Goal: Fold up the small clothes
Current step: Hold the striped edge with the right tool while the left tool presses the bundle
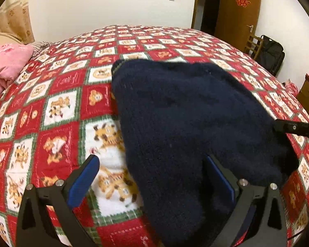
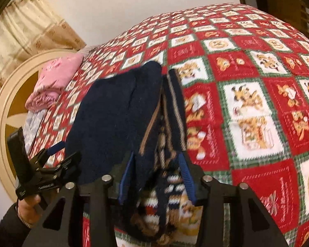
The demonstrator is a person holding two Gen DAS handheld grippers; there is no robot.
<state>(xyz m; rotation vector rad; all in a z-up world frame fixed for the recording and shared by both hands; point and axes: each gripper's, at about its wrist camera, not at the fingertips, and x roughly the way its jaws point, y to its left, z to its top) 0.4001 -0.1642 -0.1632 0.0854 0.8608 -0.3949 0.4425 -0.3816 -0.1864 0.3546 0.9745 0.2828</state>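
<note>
**Navy knit sweater lying folded on the cartoon-print bedspread**

The navy knit sweater (image 1: 185, 123) lies on the red, white and green bedspread (image 1: 51, 94), near the bed's near edge. Its upper face is plain dark wool, doubled over into a rounded, lumpy shape with a ribbed edge at the far left corner.

The left wrist view shows only that plain dark side. The left gripper (image 1: 154, 175) has its jaws spread wide; one blue-padded finger (image 1: 84, 179) is over bare bedspread, the other sits at the sweater's near part, and nothing is pinched between them. The tip of the right gripper (image 1: 294, 128) pokes in from the right edge, at the sweater's border.

The right wrist view shows what the other does not: tan stripes and a white, red and brown patterned knit (image 2: 162, 195) on the sweater's underlying layers, seen edge-on where the folds stack (image 2: 121, 111). The right gripper (image 2: 156, 177) has its jaws partly parted, with the folded edge between them; the pads seem loose on the wool rather than squeezing it, though blur makes contact hard to judge. The left gripper (image 2: 51, 164) and the hand (image 2: 28, 207) holding it show at the left.

A pink pillow (image 2: 57, 78) sits by the cream headboard (image 2: 2, 111). The sweater's near end is cut off below both views, and both are blurred.
</note>
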